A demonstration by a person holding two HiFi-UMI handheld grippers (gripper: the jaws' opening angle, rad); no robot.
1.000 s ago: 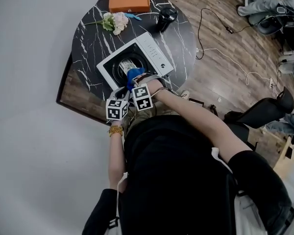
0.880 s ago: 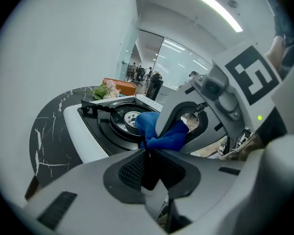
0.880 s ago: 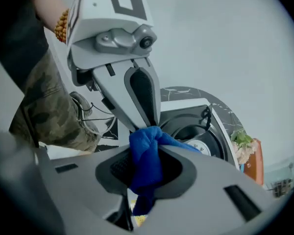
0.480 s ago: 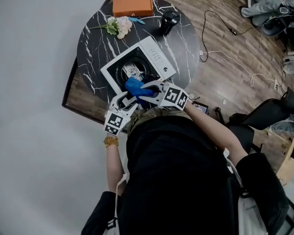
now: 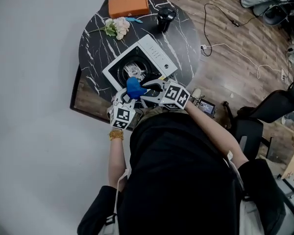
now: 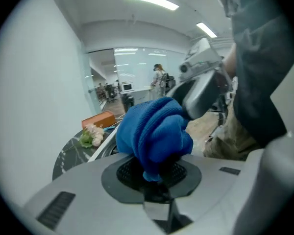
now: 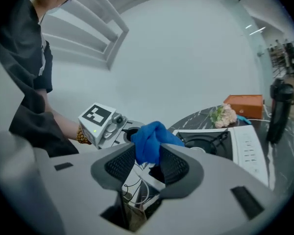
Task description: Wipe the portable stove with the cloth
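an orange box (image 5: 129,5), flowers (image 5: 117,26) and a black bottle (image 5: 165,17) stand at the far edge of the table (image 5: 92,40), apart from the portable stove (image 5: 155,58); the blue cloth (image 5: 133,88) is over the stove's near side, pinched by the left gripper (image 6: 159,173), whose jaws have just been closing; the right gripper (image 7: 148,153) has just been opening, its jaws spread around the same cloth; the table is round, black and marbled; cables (image 5: 230,47) trail over the wooden floor (image 5: 220,77).

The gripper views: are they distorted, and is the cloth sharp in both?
Both gripper views bulge, with dark corners; left gripper view, the blue cloth looms large, its knit clear; right gripper view, it is smaller but sharp, and the shelves curve.
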